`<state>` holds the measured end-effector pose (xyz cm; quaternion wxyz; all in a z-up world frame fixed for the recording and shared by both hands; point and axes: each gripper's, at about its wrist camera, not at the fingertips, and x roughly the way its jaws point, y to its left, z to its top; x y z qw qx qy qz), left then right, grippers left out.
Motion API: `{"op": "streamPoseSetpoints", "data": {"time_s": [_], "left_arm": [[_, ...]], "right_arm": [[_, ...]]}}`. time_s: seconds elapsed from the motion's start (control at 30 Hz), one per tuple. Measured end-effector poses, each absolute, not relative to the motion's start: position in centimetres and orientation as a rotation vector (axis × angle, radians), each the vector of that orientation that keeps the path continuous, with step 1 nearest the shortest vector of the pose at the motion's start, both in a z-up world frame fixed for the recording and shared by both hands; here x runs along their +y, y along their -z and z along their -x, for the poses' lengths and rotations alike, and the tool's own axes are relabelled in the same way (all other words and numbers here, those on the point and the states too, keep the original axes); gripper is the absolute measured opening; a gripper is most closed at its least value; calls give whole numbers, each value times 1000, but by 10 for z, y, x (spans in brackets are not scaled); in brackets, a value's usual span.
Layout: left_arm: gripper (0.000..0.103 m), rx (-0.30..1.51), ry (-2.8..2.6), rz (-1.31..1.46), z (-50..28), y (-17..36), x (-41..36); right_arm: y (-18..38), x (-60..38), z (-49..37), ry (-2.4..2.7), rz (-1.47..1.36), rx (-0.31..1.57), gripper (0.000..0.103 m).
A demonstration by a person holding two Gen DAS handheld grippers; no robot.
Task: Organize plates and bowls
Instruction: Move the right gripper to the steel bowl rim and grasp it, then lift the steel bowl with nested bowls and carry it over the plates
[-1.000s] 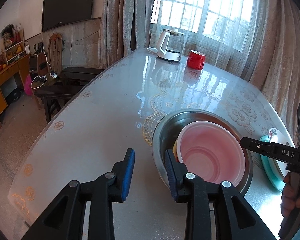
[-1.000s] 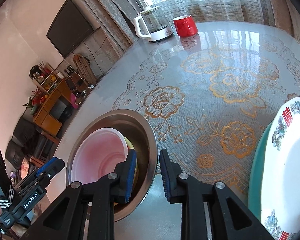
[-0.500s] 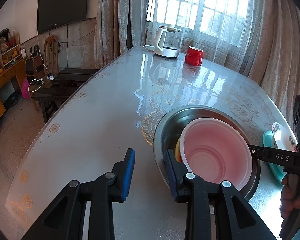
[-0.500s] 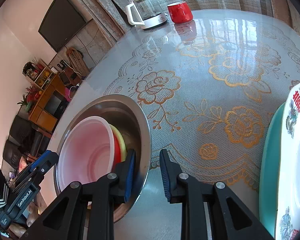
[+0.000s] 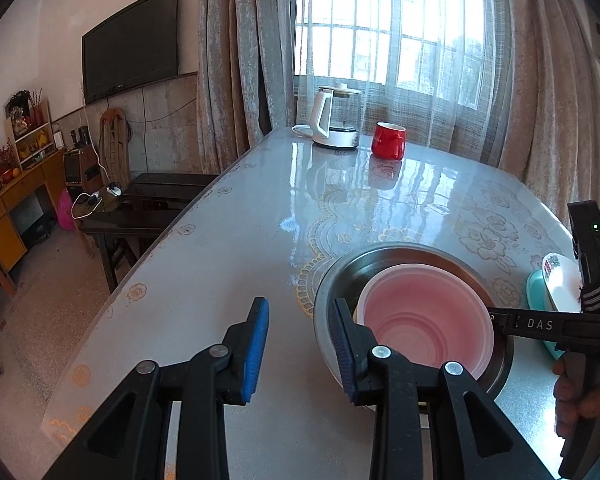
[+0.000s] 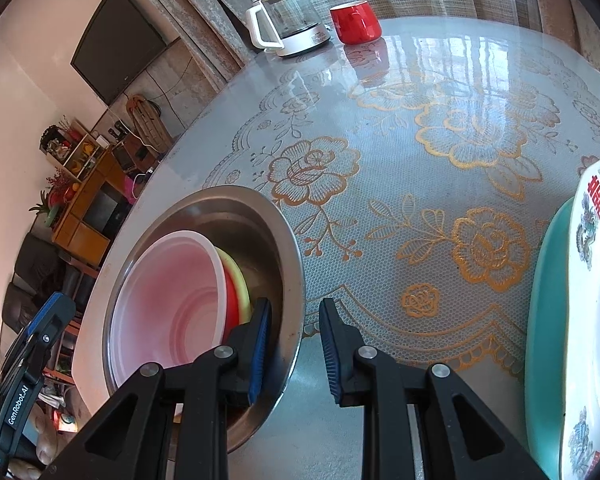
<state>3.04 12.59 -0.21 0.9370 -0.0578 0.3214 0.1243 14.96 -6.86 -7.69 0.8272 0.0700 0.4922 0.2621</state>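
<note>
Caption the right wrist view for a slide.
Right gripper straddles the steel basin's rim, which holds nested pink, red and yellow bowls; white patterned plate sits on teal plate.

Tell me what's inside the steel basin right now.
The steel basin holds a pink bowl nested on a red bowl and a yellow one. Only their rims show; anything beneath the stack is covered.

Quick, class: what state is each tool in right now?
Left tool: open, holding nothing.
Right tool: open, astride the steel basin rim, not gripping.
</note>
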Motion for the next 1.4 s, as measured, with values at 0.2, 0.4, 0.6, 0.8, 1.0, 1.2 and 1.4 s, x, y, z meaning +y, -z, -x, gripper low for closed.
{"op": "streamPoseSetpoints", "data": {"time_s": [0.2,0.4,0.6,0.8,1.0,1.2,1.4], "left_arm": [[32,662,-223,132,-27,4,127],[32,709,-189,187,-34,15,137],[33,742,-122,292,-47,28,153],[27,774,-32,332,-57,40,150],[18,765,-17,282,-57,34,138],[18,742,-10,246,-55,21,125],[18,707,11,216,-56,0,106]], "right_arm": [[77,-68,-148,-544,-145,1040,25],[76,-67,-147,-532,-144,1039,25],[75,-69,-145,-529,-140,1043,25],[75,-67,-141,-536,-118,1026,24],[72,-63,-135,-555,-69,1002,16],[62,-79,-135,-556,-85,971,16],[47,-100,-129,-548,-116,933,16]]}}
